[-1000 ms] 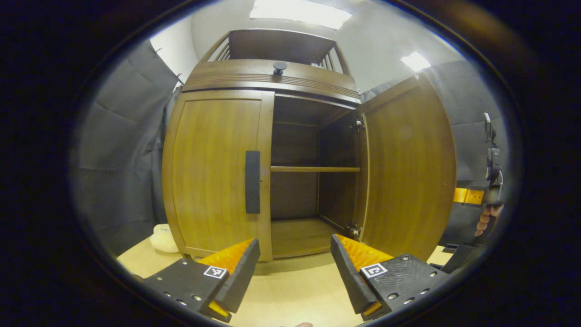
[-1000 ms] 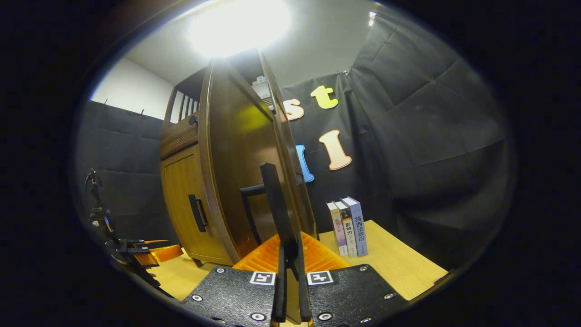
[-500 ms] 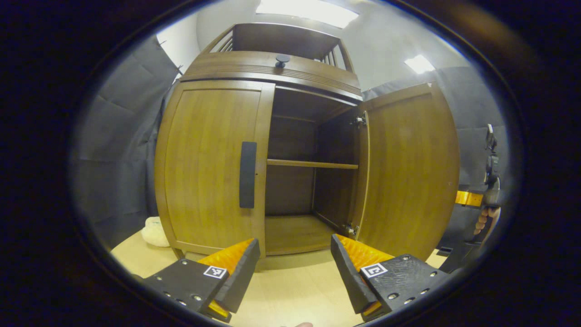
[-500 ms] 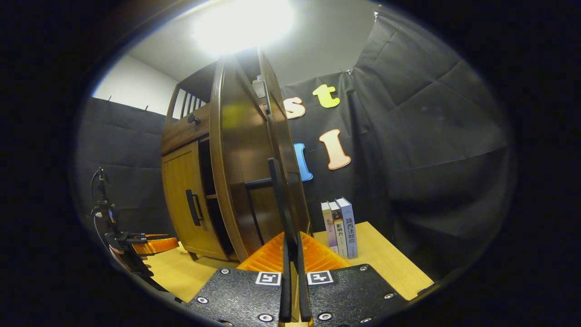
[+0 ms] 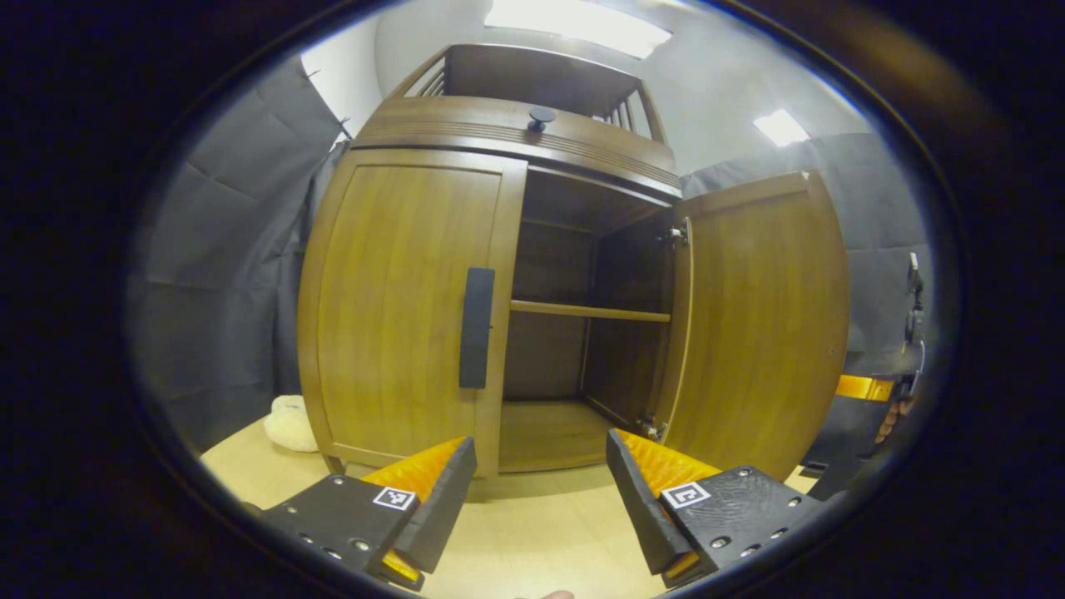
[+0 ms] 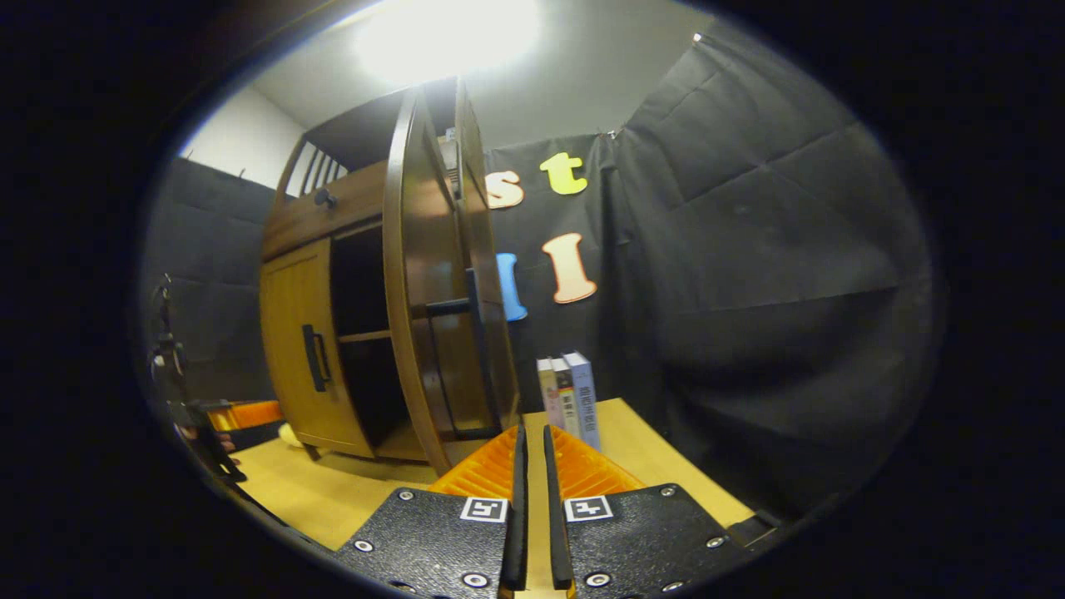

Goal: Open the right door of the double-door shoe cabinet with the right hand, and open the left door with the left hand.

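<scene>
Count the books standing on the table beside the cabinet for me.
3 books stand upright, side by side, on the table against the booth wall, just right of the open right door. More could be hidden behind that door.

Wooden shoe cabinet (image 5: 433, 141) on the table: right door (image 5: 761, 324) swung open, left door (image 5: 399, 308) closed

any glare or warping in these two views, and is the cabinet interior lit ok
Left gripper view: fisheye bows the shoe cabinet outward; the ceiling light is bright but not blown; the interior behind the open right door is dim, its shelf readable. Right gripper view: a ceiling light blows out to white glare, with a sheen on the door's edge; the interior is nearly black.
</scene>
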Tool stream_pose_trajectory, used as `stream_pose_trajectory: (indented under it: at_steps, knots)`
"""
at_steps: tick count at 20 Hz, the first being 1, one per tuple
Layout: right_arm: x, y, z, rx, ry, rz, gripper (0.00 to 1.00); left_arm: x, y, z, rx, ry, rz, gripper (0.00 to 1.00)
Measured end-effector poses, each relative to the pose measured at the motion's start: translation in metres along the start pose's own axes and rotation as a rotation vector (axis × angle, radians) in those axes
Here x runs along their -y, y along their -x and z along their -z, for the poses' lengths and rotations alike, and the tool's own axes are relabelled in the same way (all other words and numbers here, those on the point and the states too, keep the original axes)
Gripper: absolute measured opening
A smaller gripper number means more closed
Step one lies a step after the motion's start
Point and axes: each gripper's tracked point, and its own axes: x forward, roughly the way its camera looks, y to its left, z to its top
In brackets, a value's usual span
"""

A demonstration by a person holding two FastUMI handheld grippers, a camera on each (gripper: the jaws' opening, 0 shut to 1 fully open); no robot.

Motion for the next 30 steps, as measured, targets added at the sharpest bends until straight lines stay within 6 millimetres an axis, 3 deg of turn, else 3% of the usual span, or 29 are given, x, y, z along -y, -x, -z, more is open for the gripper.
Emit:
stream_pose_trajectory:
  at_steps: [2,5,6,7,11,12,13,15,16,19,21,22,23,24,27,30]
  knots:
    - [0.003,0.017,-0.010,0.014,0.008,0.056,0.10,-0.007,-0.002,-0.005,0.013,0.003,-0.022,0.89]
    - [-0.021,0.035,-0.026,0.037,-0.056,-0.001,0.05,-0.012,0.000,-0.006,0.022,0.016,-0.045,0.84]
    - [-0.029,0.038,-0.032,0.052,-0.069,-0.025,0.17,-0.014,0.001,-0.007,0.026,0.019,-0.052,0.84]
    - [-0.038,0.042,-0.038,0.064,-0.075,-0.050,0.20,-0.016,0.002,-0.008,0.030,0.023,-0.060,0.84]
    - [-0.081,0.051,-0.050,0.067,-0.053,-0.147,0.69,-0.026,0.005,-0.009,0.032,0.046,-0.092,0.84]
    - [-0.090,0.054,-0.050,0.065,-0.048,-0.163,0.89,-0.027,0.006,-0.009,0.033,0.051,-0.098,0.84]
    - [-0.101,0.058,-0.056,0.072,-0.051,-0.184,0.94,-0.029,0.008,-0.010,0.031,0.055,-0.104,0.84]
    - [-0.129,0.057,-0.069,0.097,-0.065,-0.243,0.95,-0.033,0.010,-0.010,0.028,0.047,-0.118,0.84]
    - [-0.142,0.056,-0.072,0.103,-0.069,-0.266,0.95,-0.036,0.011,-0.012,0.031,0.039,-0.129,0.90]
    - [-0.172,0.049,-0.069,0.083,-0.042,-0.315,0.95,-0.040,0.013,-0.014,0.045,0.065,-0.150,0.90]
    - [-0.185,0.037,-0.070,0.076,-0.005,-0.314,0.91,-0.035,0.013,-0.010,0.038,0.101,-0.131,0.90]
    - [-0.191,0.032,-0.071,0.080,0.015,-0.307,0.95,-0.035,0.013,-0.010,0.033,0.104,-0.127,0.94]
    - [-0.200,0.028,-0.071,0.082,0.032,-0.298,0.95,-0.035,0.014,-0.009,0.030,0.098,-0.126,0.90]
    - [-0.208,0.023,-0.069,0.078,0.045,-0.294,0.91,-0.036,0.014,-0.010,0.032,0.092,-0.128,0.90]
    - [-0.233,0.005,-0.055,0.048,0.092,-0.301,0.95,-0.033,0.011,-0.010,0.035,0.097,-0.114,0.90]
    - [-0.240,-0.012,-0.048,0.041,0.133,-0.274,0.96,-0.037,0.006,-0.015,0.049,0.075,-0.126,0.90]
